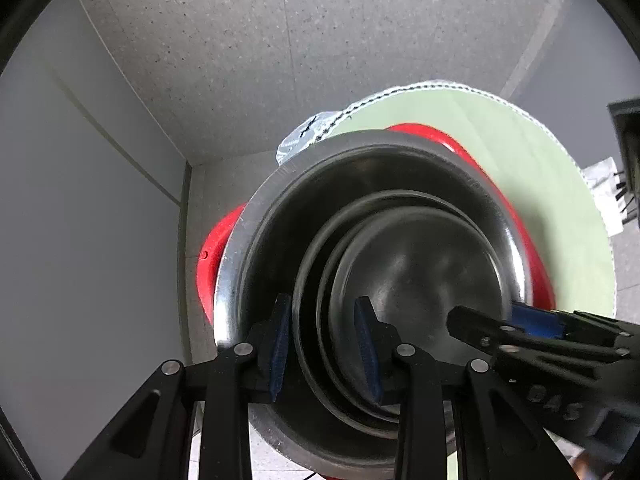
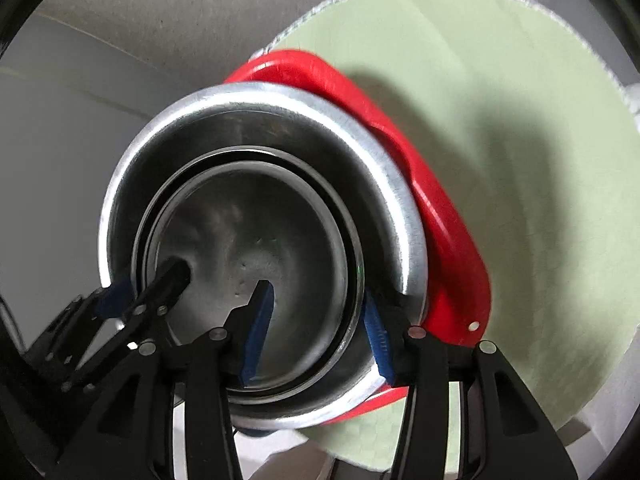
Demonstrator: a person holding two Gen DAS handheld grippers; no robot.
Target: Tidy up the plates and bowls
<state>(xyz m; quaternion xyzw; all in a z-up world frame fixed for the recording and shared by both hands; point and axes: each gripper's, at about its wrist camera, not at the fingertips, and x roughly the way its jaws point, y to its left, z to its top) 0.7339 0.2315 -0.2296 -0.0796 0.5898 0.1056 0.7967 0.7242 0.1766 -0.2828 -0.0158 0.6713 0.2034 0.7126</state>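
Note:
A stack of nested steel bowls (image 1: 400,248) rests in a red plate (image 1: 208,264), lifted above the round green table (image 1: 540,200). My left gripper (image 1: 324,344) straddles the near rims of the inner bowls (image 1: 420,276); its blue pads look close on them. My right gripper (image 1: 516,320) comes in from the right over the rim. In the right wrist view the large steel bowl (image 2: 256,120) holds the smaller bowls (image 2: 248,248), with the red plate (image 2: 440,220) behind. My right gripper (image 2: 320,328) grips the bowl rims between its pads. The left gripper (image 2: 156,284) holds the opposite rim.
The green table (image 2: 500,120) has a stitched white edge. Speckled grey floor (image 1: 240,60) and a pale wall (image 1: 80,220) lie below and left. A clear plastic item (image 1: 304,136) sits at the table's far edge. A dark object (image 1: 628,152) stands at the right.

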